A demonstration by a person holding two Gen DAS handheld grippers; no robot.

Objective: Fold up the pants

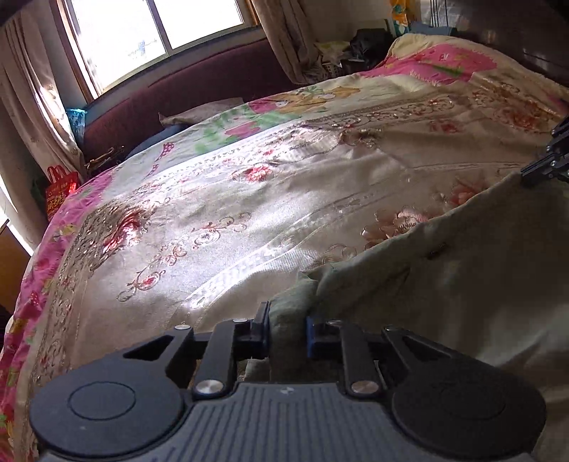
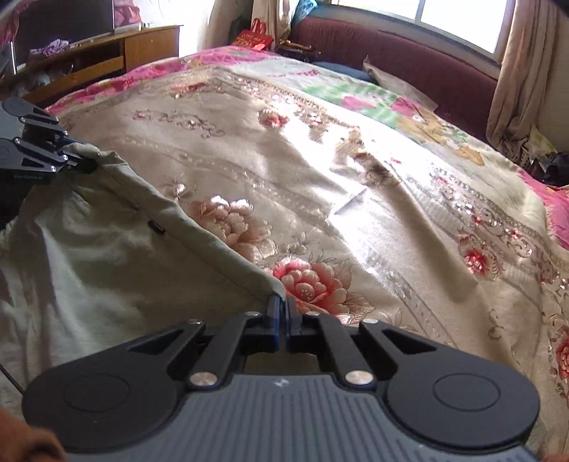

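Pale grey-green pants (image 2: 106, 248) lie on my bed's floral satin bedspread (image 2: 320, 177), their top edge lifted and stretched between my two grippers. My left gripper (image 1: 287, 328) clamps a thick bunch of the cloth at one corner. My right gripper (image 2: 283, 318) pinches the other corner, jaws almost touching. Beyond the bed stand a maroon sofa (image 2: 391, 53), a bright window (image 1: 149, 28) and beige curtains (image 2: 519, 78).
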